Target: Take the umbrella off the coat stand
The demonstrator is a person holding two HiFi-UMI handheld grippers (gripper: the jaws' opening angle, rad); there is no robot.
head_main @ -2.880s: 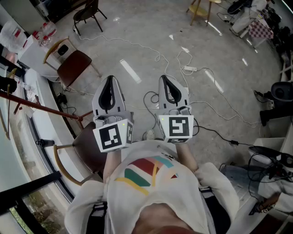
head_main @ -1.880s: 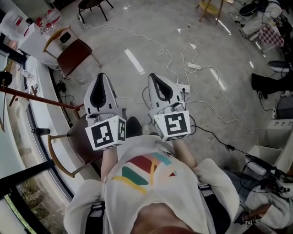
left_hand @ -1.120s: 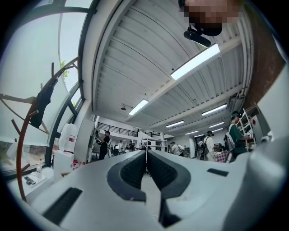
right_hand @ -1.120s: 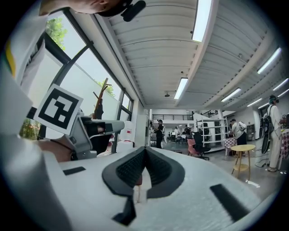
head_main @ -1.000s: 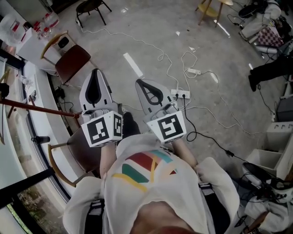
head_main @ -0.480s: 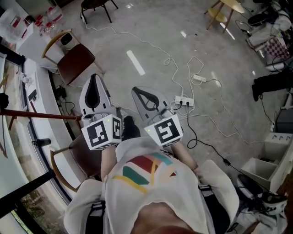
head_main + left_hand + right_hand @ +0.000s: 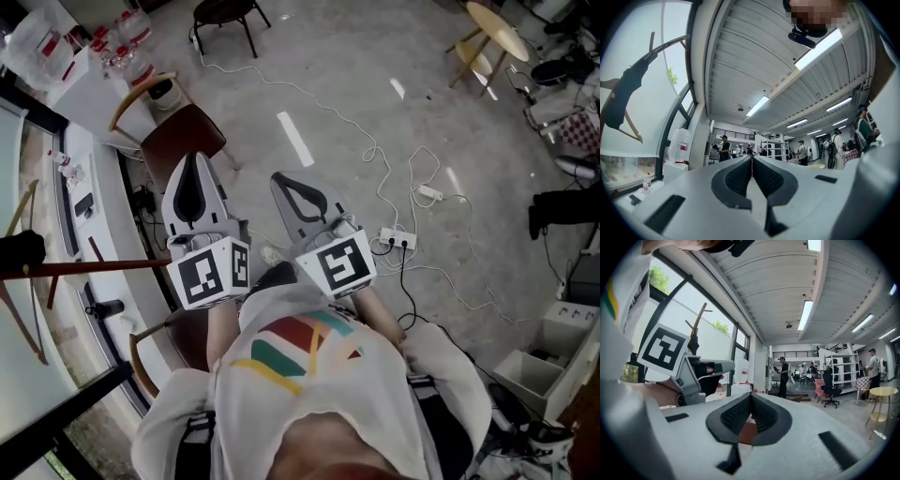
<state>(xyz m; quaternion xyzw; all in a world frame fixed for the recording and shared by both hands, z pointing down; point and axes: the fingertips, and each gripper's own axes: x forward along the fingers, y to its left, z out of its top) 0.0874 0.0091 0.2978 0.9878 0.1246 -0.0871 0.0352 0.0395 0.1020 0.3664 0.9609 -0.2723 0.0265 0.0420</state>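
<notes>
Both jaws sit pinched together, empty: your left gripper (image 7: 751, 159), right gripper (image 7: 750, 395). Left gripper view shows the umbrella (image 7: 626, 91) hanging (dark, detail lost); head view crops the coat stand (image 7: 94, 268).

Looking out on a big open lab or workshop hall. Seeing, straight ahead of the right jaws, metal shelving racks (image 7: 839, 364), a swivel chair (image 7: 829, 383) and people (image 7: 782, 376) standing about; taking in strip lights (image 7: 805, 315) on a ribbed ceiling (image 7: 750, 61) above them. Finding tall windows (image 7: 642, 93) left of the left jaws, and loose cables (image 7: 375, 150) and a power strip (image 7: 397, 240) trailing over bare floor (image 7: 328, 75) beyond both.
</notes>
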